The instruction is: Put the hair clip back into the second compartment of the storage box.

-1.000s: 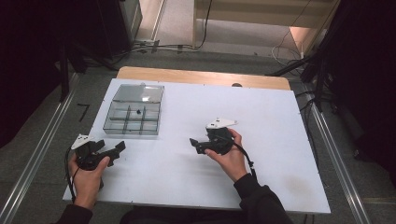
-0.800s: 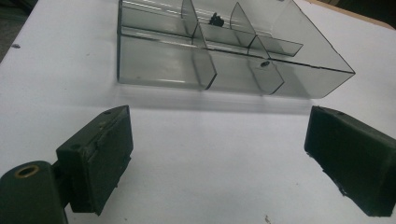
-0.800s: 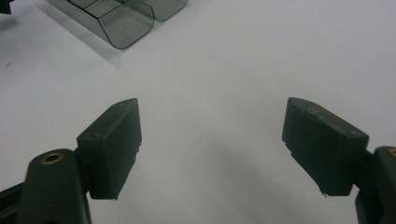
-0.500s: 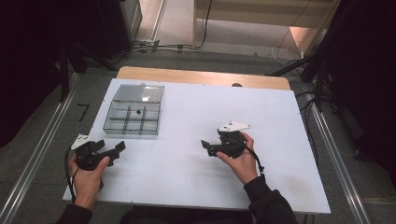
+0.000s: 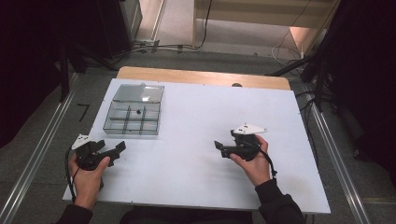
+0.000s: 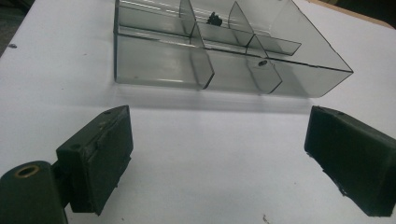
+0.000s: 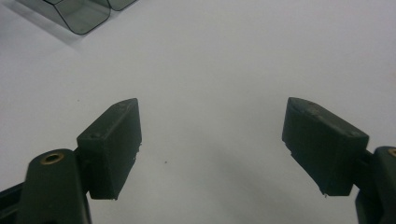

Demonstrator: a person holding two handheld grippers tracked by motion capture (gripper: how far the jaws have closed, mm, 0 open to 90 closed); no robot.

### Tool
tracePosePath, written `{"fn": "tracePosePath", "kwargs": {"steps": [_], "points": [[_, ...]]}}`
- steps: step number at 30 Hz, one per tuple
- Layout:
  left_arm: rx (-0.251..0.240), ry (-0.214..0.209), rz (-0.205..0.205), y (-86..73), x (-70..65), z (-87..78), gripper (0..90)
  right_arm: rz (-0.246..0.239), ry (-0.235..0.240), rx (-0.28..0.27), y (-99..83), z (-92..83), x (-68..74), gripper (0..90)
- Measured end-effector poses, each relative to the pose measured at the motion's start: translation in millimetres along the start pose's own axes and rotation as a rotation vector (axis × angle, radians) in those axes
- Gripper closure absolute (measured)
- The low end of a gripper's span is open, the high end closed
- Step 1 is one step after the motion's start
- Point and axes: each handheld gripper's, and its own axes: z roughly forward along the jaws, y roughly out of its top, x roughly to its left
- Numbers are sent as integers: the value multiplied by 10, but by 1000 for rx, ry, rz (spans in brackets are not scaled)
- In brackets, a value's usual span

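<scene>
A clear grey compartment box (image 5: 134, 117) with its lid (image 5: 140, 92) laid open behind it stands at the table's back left. One small black part (image 5: 138, 111) lies in a middle compartment. My left gripper (image 5: 116, 151) is held near the front left edge, open, pointing at the box. In the left gripper view the box (image 6: 224, 65) stands just ahead of the open gripper (image 6: 219, 158), and the black part (image 6: 215, 18) lies in a far cell. My right gripper (image 5: 220, 149) hovers right of centre, open and holding nothing (image 7: 212, 144).
The white table (image 5: 196, 116) has a wooden strip (image 5: 201, 77) along its far edge. Metal rails (image 5: 329, 154) run along both sides on the floor. A corner of the box (image 7: 84, 16) shows at the top left of the right gripper view.
My right gripper has moved to the right and slightly nearer the person, away from the box. The left gripper has stayed where it was.
</scene>
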Motion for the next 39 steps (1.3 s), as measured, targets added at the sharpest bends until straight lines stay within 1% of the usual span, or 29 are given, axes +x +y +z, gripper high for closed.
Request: {"fn": "tracePosePath", "kwargs": {"steps": [4, 13, 17, 21, 25, 29, 33, 39], "points": [[1, 1, 1, -1, 1, 2, 87, 11, -18, -7, -50, -84, -83, 183], [4, 1, 4, -3, -9, 7, 87, 54, -70, -18, -184, -302, -290, 183], [4, 2, 4, -4, -14, 7, 87, 50, -95, -18, -245, -375, -372, 184], [4, 2, 4, -5, -16, 7, 87, 51, -109, -18, -306, -440, -456, 184], [6, 2, 4, -5, -14, 7, 87, 73, -130, -24, -349, -510, -539, 185], [7, 1, 4, -6, -14, 8, 87, 87, -146, -31, -387, -580, -601, 184], [7, 1, 4, -7, -14, 7, 87, 95, -163, -30, -433, -642, -660, 185], [9, 1, 6, -9, -17, 9, 87, 121, -188, -27, -525, -752, -752, 185]]}}
